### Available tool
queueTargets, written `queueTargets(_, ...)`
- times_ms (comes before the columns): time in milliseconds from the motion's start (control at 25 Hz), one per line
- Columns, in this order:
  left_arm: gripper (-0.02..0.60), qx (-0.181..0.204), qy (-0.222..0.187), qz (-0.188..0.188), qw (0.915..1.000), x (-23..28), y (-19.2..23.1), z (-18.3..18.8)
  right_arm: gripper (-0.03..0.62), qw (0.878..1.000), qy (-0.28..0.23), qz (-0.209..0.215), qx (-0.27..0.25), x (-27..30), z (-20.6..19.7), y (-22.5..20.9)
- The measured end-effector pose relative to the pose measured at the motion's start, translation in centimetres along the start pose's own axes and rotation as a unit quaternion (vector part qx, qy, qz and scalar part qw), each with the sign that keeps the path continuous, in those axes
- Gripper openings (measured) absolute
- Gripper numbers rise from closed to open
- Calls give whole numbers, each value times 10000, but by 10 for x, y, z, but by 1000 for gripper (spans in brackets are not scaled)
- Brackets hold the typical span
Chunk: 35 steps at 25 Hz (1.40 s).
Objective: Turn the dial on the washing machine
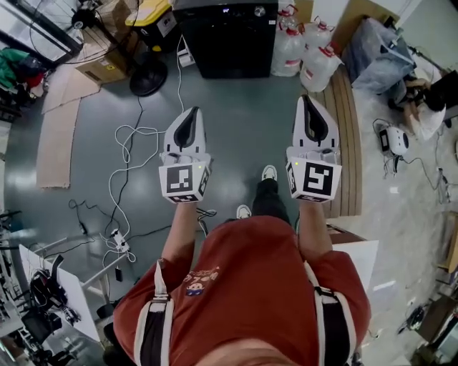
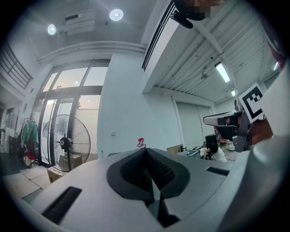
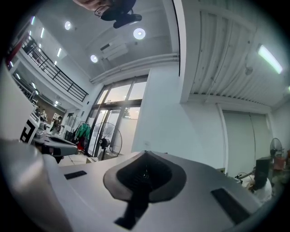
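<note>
Observed left gripper [image 1: 194,112] with jaws pressed together, pinching nothing; same for right gripper [image 1: 307,100]. Located washing machine [image 1: 236,43] at far end of floor [image 1: 243,121], well apart from both.

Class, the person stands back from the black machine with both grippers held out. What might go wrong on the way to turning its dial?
1. A white cable lies looped on the floor to the person's left; a stray step may snag it.
2. The left gripper and right gripper both have jaws closed; one must open before it can take the dial.
3. Water jugs stand right beside the black machine; a wide reach might knock them.
</note>
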<state>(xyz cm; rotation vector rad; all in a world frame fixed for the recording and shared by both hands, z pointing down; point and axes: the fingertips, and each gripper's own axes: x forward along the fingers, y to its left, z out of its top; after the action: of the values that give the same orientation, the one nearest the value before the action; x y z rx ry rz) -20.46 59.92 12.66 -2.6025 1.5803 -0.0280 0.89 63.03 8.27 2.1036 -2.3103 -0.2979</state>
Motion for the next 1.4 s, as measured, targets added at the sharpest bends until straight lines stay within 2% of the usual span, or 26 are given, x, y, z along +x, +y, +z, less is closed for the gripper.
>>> queueTargets(360,11,170,165,29,9997,100,-4,-9,8,9998,200,-8,46,84,-32,-57)
queueTargets(720,11,330,192,228,9990,203,-5,-8,8,9994,285,103,188,176,-60,-116)
queueTargets(1000,11,470,114,207,9986,284,-20,1,8,9991,297,32,313,233,-75,-172)
queueTargets(1400,11,461,122,273,9985,387,-43,4,8,9989,261,34,383,305,-94,-248)
